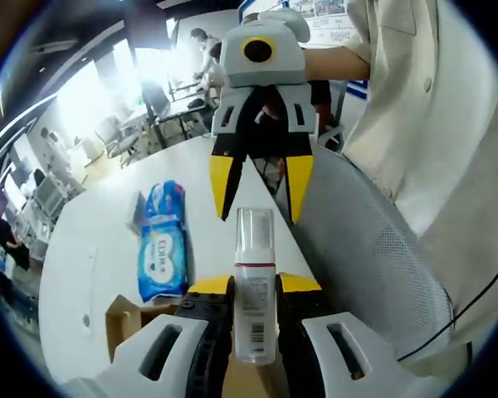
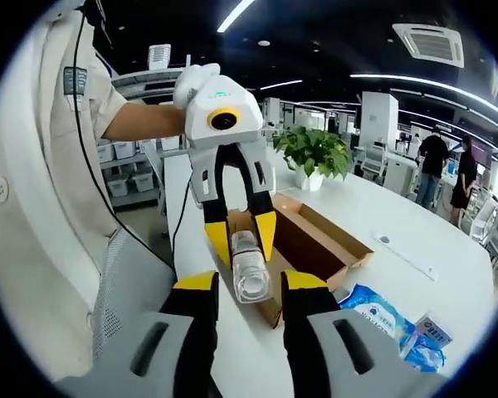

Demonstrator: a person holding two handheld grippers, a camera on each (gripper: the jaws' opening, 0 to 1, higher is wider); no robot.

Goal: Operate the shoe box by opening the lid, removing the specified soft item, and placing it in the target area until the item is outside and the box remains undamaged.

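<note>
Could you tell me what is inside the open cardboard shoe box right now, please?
In the right gripper view, the shoe box shows a bare brown interior. Its near end is covered by the clear bottle and the left gripper, so anything there stays hidden.

Your left gripper (image 1: 255,290) holds the bottle (image 1: 255,298) between both grippers above the open shoe box (image 2: 315,240), with the right gripper (image 1: 261,211) facing it and the wipes pack (image 1: 163,240) on the table (image 1: 100,249) beside the box.

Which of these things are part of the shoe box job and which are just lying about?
Job: shoe box, open; bottle, clamped in left gripper; right gripper, open at its cap; wipes pack, soft, on the table.
Lying about: potted plant; mesh chair.
</note>
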